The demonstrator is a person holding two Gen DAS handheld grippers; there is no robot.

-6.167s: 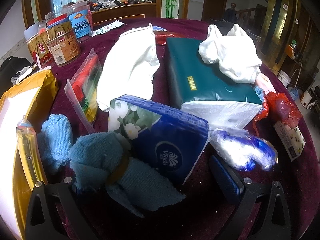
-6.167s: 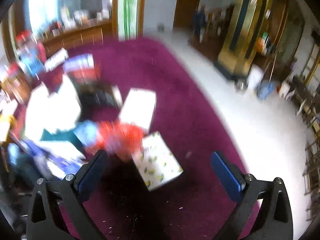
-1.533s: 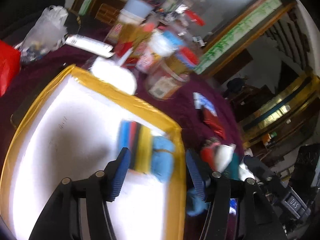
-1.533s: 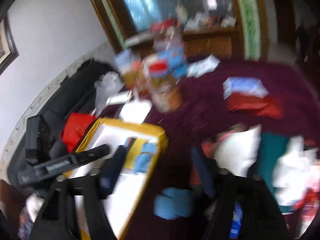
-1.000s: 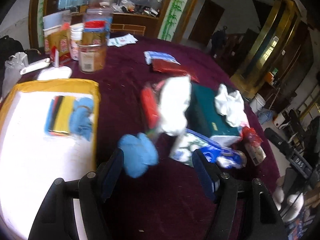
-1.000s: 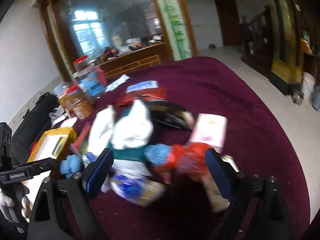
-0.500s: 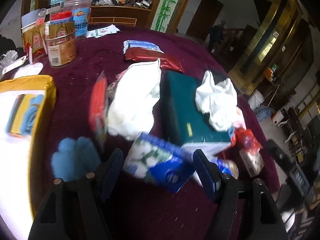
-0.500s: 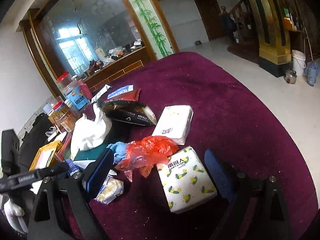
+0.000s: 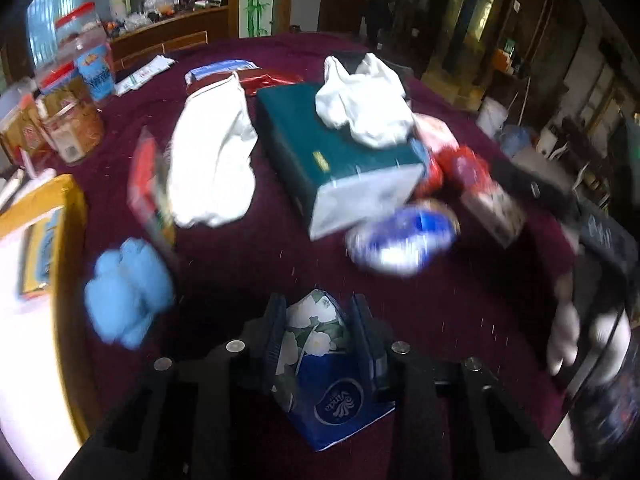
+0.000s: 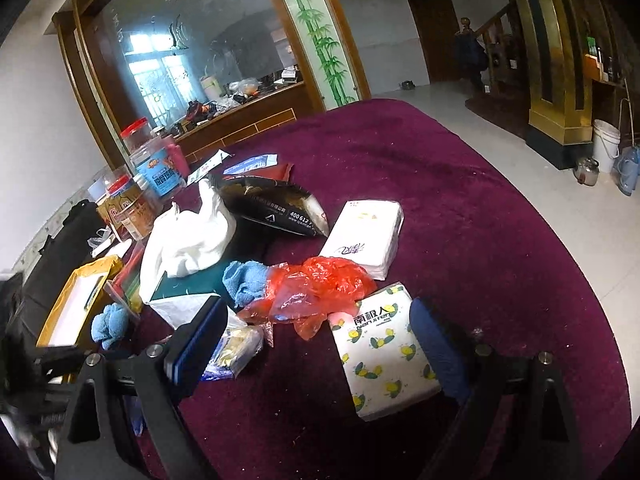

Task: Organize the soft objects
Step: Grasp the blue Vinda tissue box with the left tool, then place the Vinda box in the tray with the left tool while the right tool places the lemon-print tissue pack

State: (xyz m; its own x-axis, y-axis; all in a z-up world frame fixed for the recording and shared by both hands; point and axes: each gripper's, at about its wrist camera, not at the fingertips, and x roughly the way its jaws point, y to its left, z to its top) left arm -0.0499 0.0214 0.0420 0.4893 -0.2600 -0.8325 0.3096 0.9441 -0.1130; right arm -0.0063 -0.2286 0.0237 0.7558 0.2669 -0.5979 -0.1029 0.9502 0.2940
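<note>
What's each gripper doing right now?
Left gripper: just closed on the blue floral tissue pack.
Right gripper: open, holding nothing.

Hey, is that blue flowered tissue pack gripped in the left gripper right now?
Gripped: the blue flowered tissue pack sits pinched between the left gripper pads, which just closed on it.

The table cloth (image 10: 460,200) is dark purple. On it the tissue pack (image 9: 320,364) is blue with white flowers, another pack (image 10: 384,352) white with yellow lemons, the plastic bag (image 10: 316,288) red.
</note>
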